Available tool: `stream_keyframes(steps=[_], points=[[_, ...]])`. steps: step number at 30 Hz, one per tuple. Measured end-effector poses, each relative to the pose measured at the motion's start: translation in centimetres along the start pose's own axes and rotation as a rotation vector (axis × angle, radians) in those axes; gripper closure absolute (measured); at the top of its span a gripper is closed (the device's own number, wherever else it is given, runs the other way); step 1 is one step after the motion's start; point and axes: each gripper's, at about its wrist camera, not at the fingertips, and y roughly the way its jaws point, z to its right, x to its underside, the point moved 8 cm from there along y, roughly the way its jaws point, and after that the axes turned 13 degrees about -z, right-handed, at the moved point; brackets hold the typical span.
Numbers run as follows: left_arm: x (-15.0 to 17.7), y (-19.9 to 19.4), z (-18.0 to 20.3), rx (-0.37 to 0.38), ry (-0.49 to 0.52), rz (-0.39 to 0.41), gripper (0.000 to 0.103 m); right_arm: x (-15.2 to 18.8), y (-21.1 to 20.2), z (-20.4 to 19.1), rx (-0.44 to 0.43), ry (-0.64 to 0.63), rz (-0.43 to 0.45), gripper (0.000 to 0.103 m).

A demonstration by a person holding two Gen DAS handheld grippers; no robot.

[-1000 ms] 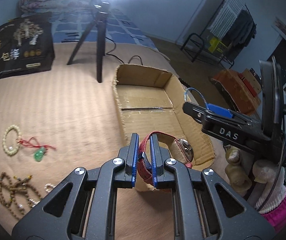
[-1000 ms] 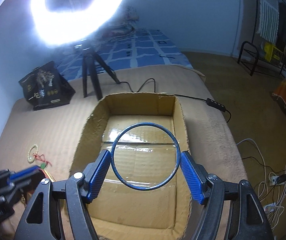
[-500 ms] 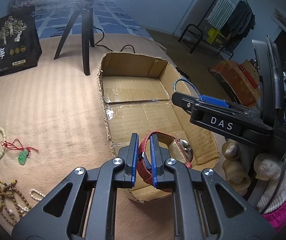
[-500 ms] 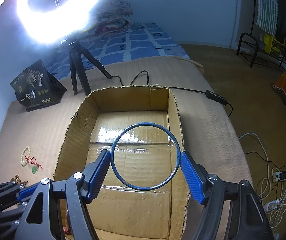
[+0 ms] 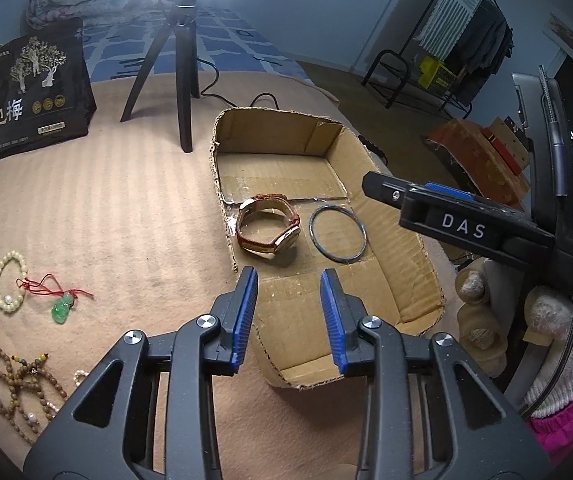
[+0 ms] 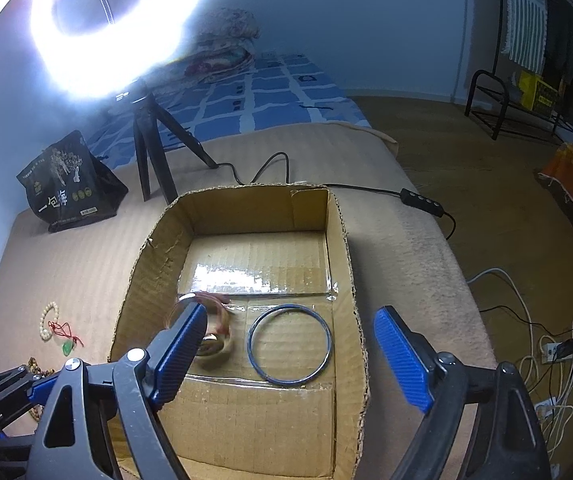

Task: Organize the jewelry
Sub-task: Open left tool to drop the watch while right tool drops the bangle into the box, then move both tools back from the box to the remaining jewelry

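Cardboard forms the box (image 5: 390,248) that receives the jewelry; it sits on a ribbed beige blanket (image 5: 106,208). In the left wrist view we see the watch (image 5: 267,229) on its red strap lying on the box floor at about 12 o'clock from the left gripper (image 5: 288,316), and the thin ring bangle (image 5: 337,234) just beside it at 1 o'clock. The two do not appear to touch.

Both claws are spread and hold nothing. The left gripper hangs above the near wall of the box. The right gripper (image 6: 290,358) hangs over the box, with the bangle between its blue pads.

Items outside the box: a pale bead bracelet (image 5: 9,282) at 9 o'clock, a green pendant on red cord (image 5: 61,307) near it, and brown prayer beads (image 5: 18,392) at 8 o'clock.

Risks, as we judge them:
- The cord and the bracelet lie close together; a pinch on one may drag the other.
- The prayer beads are tangled; a partial grip may let loops trail and snag on the box wall.

Limits of view: the left pad hides most of the watch in the right wrist view. The prayer beads are cut off by the frame edge. The ring light (image 6: 118,20) washes out detail behind it.
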Motion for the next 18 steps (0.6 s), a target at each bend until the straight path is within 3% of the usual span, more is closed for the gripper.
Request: stream_keyframes(steps=[18], points=[[2.0, -4.3, -2.0, -0.064, -0.013, 0.049, 0.071, 1.3, -4.3, -2.0, -0.023, -0.015, 0.06, 0.015]])
